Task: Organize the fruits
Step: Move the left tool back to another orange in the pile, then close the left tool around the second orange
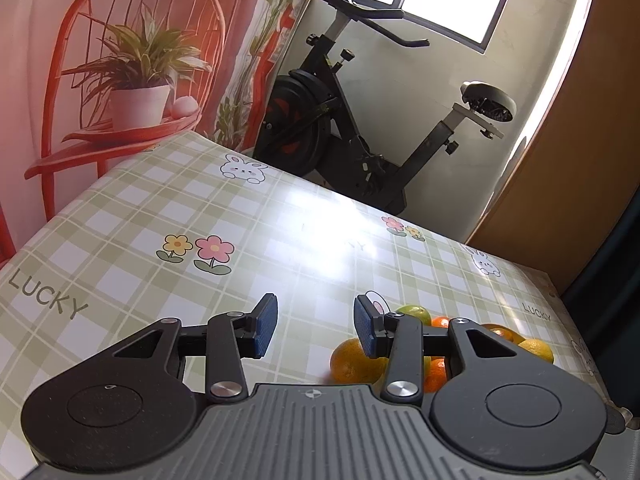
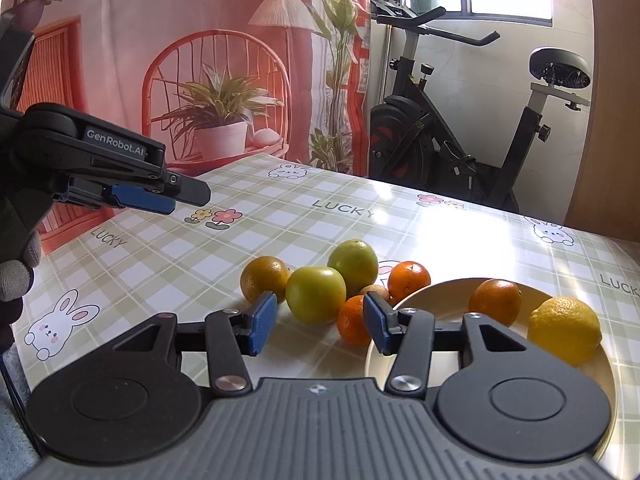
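The checked tablecloth (image 2: 168,256) fills both views. On it, at about 4 o'clock in the right wrist view, sits a cream plate (image 2: 448,292) already holding an orange (image 2: 495,301) and a lemon (image 2: 565,331). By my reading the sorting has begun but is mostly undone: six fruits lie loose in a cluster just beyond the plate's 10 o'clock rim.

The right gripper (image 2: 320,324) hovers with its blue pads spread wide and nothing between them. The green apple (image 2: 316,294) lies dead ahead at 12 o'clock, a second green fruit (image 2: 354,265) behind it, a mottled orange (image 2: 264,278) at 11 o'clock and a small orange (image 2: 354,322) touching the right pad's edge. Another orange (image 2: 408,280) sits farther back; the small brownish fruit (image 2: 376,291) beside it is probably a kiwi, though mostly hidden.

The left gripper (image 1: 316,330) is likewise spread and empty, raised at 9 o'clock, the pile at its 4 o'clock.
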Demonstrator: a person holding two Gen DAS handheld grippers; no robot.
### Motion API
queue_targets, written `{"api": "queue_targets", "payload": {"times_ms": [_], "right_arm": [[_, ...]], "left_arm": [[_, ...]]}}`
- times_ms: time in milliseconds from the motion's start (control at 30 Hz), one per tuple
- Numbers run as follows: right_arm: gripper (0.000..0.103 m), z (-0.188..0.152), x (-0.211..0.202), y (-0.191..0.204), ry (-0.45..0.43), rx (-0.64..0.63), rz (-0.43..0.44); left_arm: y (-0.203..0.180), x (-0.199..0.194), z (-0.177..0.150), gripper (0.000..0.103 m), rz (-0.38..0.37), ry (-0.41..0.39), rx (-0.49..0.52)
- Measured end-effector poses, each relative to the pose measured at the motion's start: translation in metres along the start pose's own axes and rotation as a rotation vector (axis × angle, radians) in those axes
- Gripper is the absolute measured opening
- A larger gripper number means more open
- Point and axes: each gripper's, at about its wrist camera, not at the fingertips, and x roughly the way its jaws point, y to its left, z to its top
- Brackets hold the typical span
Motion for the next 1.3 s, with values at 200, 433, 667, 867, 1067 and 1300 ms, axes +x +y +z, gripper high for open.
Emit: {"api": "queue_targets", "payload": {"times_ms": [200, 433, 667, 867, 1067, 1300], "right_arm": [[0.051, 0.014, 0.026, 0.021, 0.01, -0.119, 0.062], [0.051, 0.027, 0.07, 0.039, 0.062, -0.203, 0.097], [0.055, 0.027, 0.085, 0.053, 0.098, -0.234, 0.106], [0.053, 0.026, 0.073, 0.06, 0.092, -0.219, 0.185], [0.053, 0.027, 0.073, 0.056, 0.089, -0.192, 0.183], [0.053, 0.027, 0.072, 0.056, 0.085, -0.187, 0.183]], "left_arm": [[0.009, 0.001, 0.002, 0.044, 0.002, 0.001, -0.031], [0.025, -0.003, 0.002, 0.044, 0.025, -0.008, -0.077], [0.03, -0.001, 0.001, 0.044, 0.009, 0.003, -0.059], [0.02, 0.014, -0.006, 0.045, -0.043, 0.088, 0.004], [0.008, 0.028, -0.015, 0.045, -0.103, 0.161, 0.074], [0.006, 0.042, -0.02, 0.045, -0.137, 0.21, 0.088]]}}
